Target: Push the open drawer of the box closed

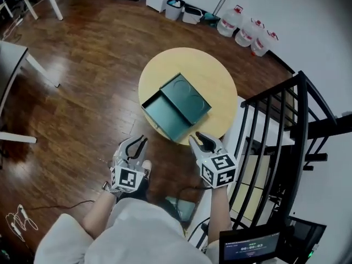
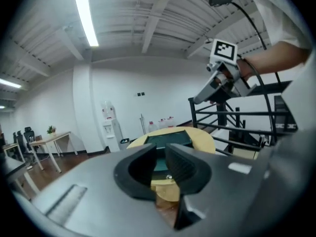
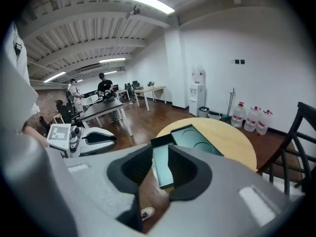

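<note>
We held the left hand-held gripper point(image 1: 137, 143) point(image 2: 159, 154) with its jaws only narrowly parted and nothing between them. The right hand-held gripper point(image 1: 199, 139) point(image 3: 160, 164) stood with its jaws wide and equally empty. The green box point(image 1: 187, 95) lay ahead of both, on the round yellow desk point(image 1: 217, 73). Its drawer point(image 1: 165, 117) was pulled out toward us, and the drawer's front reached the near edge of the desk. The drawer front lay ahead and to the right of the left hand-held gripper, with a strip of wooden floor point(image 1: 82, 92) between them. The tips of the right hand-held gripper were close to the desk edge, with the near corner of the drawer just ahead and to their left. A black railing point(image 1: 275, 131) stood close on the outer side of the right hand-held gripper, beside the desk. Below and behind the left hand-held gripper we saw a shoe point(image 1: 146, 166). Behind the right one, low by the railing, a small screen point(image 1: 250, 249) glowed. Far beyond the desk, water bottles point(image 1: 250, 32) and bins point(image 1: 184, 10) stood along the white wall. The left gripper view also showed a water dispenser point(image 2: 109, 127) there, ahead and to the left.
</note>
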Demonstrator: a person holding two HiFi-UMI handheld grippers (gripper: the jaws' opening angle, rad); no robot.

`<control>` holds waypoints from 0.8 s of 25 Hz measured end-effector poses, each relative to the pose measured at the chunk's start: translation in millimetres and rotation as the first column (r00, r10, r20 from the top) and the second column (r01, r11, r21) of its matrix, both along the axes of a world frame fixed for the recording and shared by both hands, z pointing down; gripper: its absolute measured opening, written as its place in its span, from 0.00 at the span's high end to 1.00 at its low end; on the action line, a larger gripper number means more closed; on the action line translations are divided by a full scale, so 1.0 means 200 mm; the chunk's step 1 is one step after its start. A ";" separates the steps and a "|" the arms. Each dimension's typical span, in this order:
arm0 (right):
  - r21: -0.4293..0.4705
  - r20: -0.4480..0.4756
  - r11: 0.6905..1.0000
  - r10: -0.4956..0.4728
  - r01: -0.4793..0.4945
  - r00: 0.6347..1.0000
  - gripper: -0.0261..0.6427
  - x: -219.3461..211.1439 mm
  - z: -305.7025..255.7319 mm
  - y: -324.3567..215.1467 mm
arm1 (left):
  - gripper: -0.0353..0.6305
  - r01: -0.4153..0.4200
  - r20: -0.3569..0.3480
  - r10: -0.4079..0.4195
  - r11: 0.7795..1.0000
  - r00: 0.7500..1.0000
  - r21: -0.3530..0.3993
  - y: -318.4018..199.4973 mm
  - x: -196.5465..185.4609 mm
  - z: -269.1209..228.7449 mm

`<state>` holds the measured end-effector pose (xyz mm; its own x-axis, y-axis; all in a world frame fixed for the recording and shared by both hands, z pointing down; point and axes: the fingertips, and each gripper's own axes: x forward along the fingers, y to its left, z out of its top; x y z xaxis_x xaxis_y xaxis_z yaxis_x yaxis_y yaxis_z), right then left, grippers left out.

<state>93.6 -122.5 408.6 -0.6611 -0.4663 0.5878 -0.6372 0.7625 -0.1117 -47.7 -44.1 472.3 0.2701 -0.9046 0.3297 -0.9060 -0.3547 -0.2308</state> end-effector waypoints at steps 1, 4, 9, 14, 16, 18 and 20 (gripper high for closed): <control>-0.017 -0.020 1.000 0.000 0.000 1.000 0.81 -0.03 0.05 -0.05 | 0.85 0.002 0.002 -0.002 1.000 1.000 -0.003 -0.02 -0.02 0.04; -0.047 -0.102 0.999 -0.007 0.002 0.995 0.81 -0.08 0.19 -0.16 | 0.85 0.024 -0.026 -0.025 0.999 0.999 -0.046 -0.06 -0.03 0.16; -0.128 -0.256 0.990 -0.089 0.057 0.963 0.81 -0.19 0.55 -0.34 | 0.85 0.028 -0.040 -0.034 0.992 0.999 -0.124 -0.13 -0.14 0.52; -0.248 -0.335 0.965 -0.163 0.080 0.928 0.81 -0.22 0.75 -0.45 | 0.83 0.043 -0.097 -0.065 0.976 0.993 -0.211 -0.20 -0.16 0.71; -0.252 -0.378 0.963 -0.185 0.091 0.907 0.81 -0.22 0.80 -0.48 | 0.82 0.038 -0.117 -0.069 0.967 0.991 -0.251 -0.22 -0.13 0.78; -0.254 -0.407 0.962 -0.203 0.103 0.891 0.81 -0.23 0.84 -0.52 | 0.79 0.028 -0.133 -0.067 0.960 0.989 -0.279 -0.24 -0.11 0.82; -0.273 -0.411 0.956 -0.220 0.111 0.885 0.81 -0.23 0.86 -0.53 | 0.78 0.021 -0.140 -0.063 0.958 0.988 -0.285 -0.26 -0.09 0.83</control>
